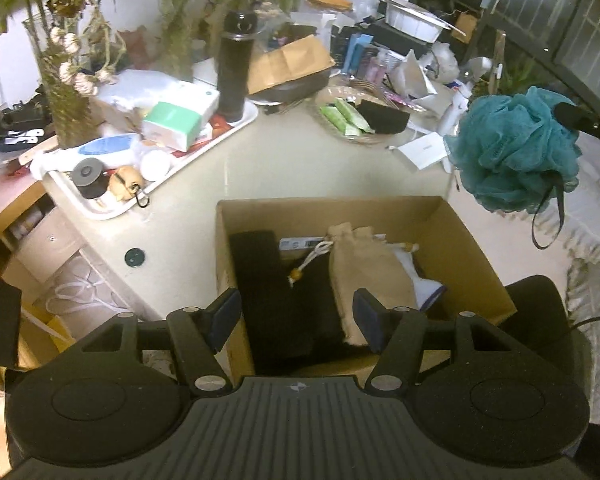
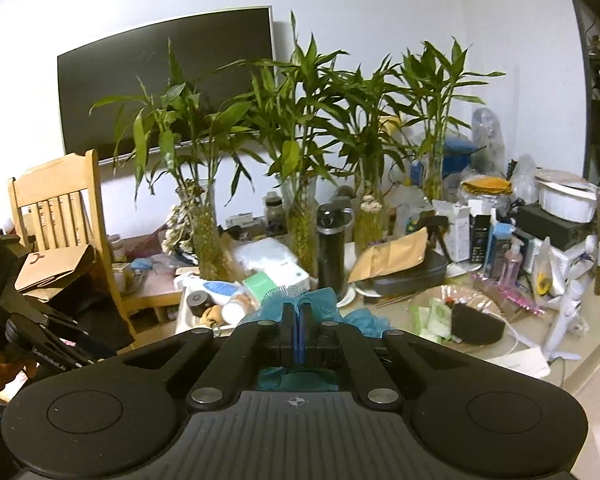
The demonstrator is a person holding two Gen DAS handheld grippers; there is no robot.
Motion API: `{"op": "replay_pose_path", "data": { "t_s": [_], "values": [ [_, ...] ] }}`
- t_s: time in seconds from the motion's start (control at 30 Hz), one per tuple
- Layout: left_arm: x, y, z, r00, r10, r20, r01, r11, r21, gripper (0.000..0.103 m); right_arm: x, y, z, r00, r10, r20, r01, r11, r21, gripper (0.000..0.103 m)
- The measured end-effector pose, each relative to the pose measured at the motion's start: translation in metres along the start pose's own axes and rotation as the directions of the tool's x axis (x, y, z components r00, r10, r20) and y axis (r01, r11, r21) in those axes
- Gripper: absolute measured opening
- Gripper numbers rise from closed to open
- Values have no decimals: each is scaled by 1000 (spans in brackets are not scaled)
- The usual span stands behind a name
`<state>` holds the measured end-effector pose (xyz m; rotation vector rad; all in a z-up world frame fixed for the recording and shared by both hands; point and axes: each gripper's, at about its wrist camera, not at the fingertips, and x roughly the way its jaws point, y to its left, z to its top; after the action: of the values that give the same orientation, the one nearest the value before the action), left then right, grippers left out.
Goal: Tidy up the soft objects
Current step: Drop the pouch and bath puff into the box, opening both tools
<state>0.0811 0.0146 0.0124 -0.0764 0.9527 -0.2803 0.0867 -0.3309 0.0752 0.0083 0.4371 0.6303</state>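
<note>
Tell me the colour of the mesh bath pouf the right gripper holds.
Teal mesh bath pouf, clearest in the left wrist view.

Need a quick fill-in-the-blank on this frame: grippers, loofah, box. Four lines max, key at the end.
1. The right gripper is shut on the teal ____.
2. The left gripper hovers over the cardboard box with its jaws ____.
3. The burlap pouch lies ____ the cardboard box.
4. The loofah hangs in the air, not yet in the ____.

Missing words: loofah; open; inside; box
</note>
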Motion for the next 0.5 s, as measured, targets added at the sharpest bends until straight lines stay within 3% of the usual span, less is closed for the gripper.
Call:
{"op": "replay_pose_path", "data": {
  "t_s": [0.33, 0.4, 0.47, 0.5],
  "values": [
    [-6, 4, -5, 999, 42, 23, -41, 999, -11, 61, -2, 30, 11, 995, 92, 47, -90, 995, -40, 5],
    [-7, 3, -6, 998, 56, 28, -56, 998, -5, 61, 13, 32, -3, 993, 108, -55, -109, 994, -16, 12],
    [-8, 2, -7, 998, 62, 31, -62, 998, 0, 61, 32, 35, -23, 976, 109, -189, -113, 993, -14, 38],
    [-8, 2, -7, 998, 61, 30, -61, 998, 1, 61, 40, 37, -34, 966, 96, -242, -105, 994, -25, 46]
  ]
}}
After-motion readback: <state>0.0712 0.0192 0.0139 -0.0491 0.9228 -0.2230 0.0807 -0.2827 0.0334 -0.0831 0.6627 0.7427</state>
